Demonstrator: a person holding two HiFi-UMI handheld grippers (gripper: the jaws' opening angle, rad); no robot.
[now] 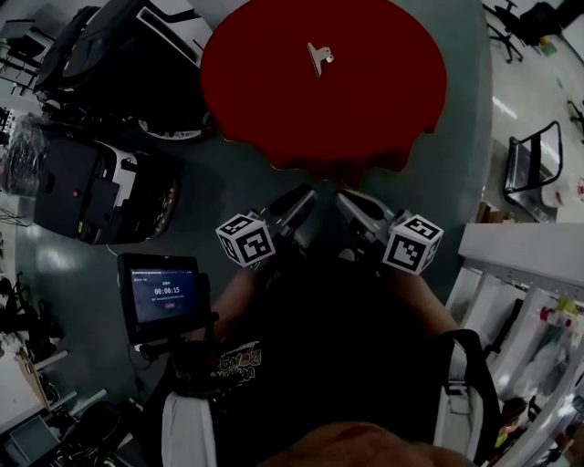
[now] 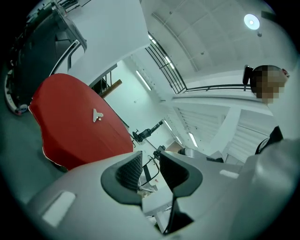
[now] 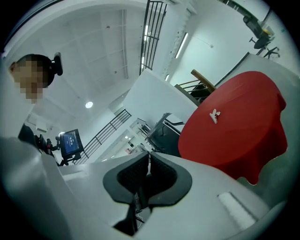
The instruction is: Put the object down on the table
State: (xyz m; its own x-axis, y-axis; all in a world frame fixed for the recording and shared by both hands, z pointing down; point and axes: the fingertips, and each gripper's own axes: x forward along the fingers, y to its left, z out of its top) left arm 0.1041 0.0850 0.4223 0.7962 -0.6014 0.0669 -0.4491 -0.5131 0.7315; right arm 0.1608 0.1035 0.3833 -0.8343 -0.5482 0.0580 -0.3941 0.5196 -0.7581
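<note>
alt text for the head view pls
Looking down at a round red table with a small metal clip lying on it. Below it, the left tool and right tool are held close to the person's body, short of the table; a small screen stands at left.

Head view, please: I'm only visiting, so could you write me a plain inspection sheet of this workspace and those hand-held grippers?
Surface: round table under a red cloth, on a grey floor.
Job's things: one small metal clip lies on the cloth, nothing touching it.
Clutter: nothing else seen on the table.
Grippers: left hand-held gripper has its jaws apart and empty; right hand-held gripper has its jaws together and empty. Both are held near the person's body, short of the table.
Cables: nothing seen around the table.
Surroundings: small screen on a stand at the person's left, dark machines on the floor, office chair far right.
</note>
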